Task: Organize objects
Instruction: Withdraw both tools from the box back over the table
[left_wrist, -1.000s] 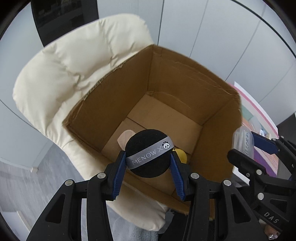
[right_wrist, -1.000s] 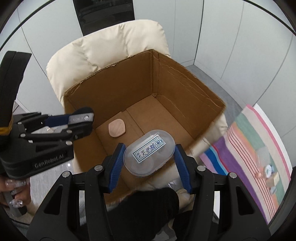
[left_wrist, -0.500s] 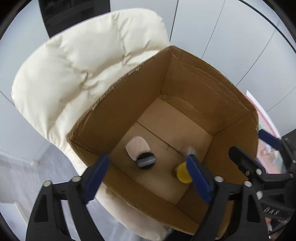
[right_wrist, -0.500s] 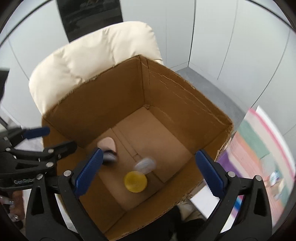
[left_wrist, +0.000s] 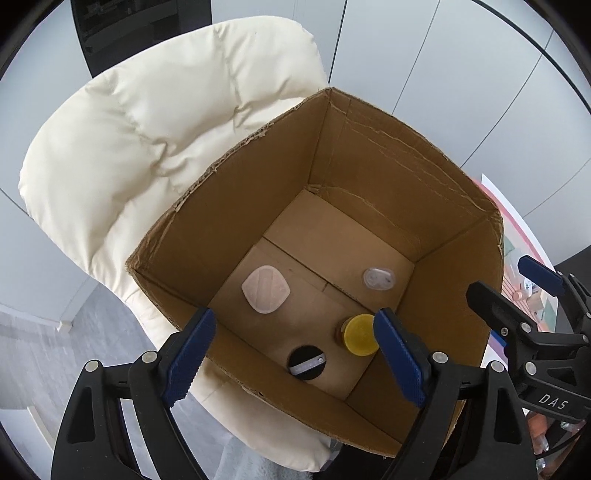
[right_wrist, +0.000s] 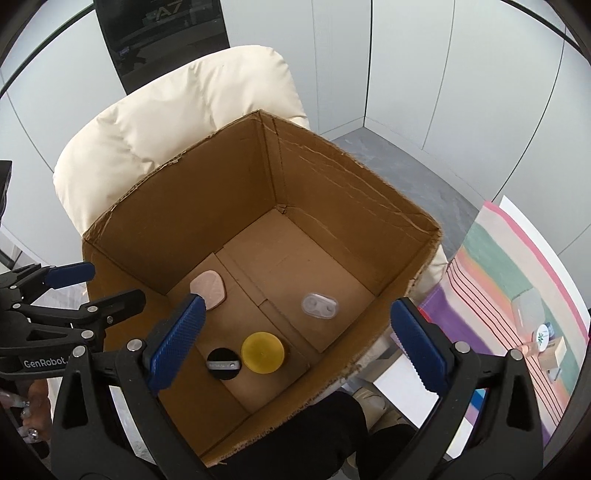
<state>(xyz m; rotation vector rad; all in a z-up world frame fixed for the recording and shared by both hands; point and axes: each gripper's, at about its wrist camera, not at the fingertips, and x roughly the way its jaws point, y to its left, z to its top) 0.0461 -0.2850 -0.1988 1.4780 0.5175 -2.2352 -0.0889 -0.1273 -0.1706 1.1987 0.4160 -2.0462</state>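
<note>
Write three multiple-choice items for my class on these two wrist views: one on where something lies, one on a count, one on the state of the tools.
1. Where does the clear case lie?
A. On the cardboard box floor
B. On the striped cloth
C. In the right tool

2. How many things lie in the box?
A. Two
B. Four
C. Six

3. How do the left tool and right tool stand?
A. Both shut on items
B. One open, one shut
C. Both open, empty

Answers: 1 A, it rests on the floor, apart from the yellow lid. 2 B, pink pad, black puff, yellow lid, clear case. 3 C, nothing sits between either pair of fingers.
</note>
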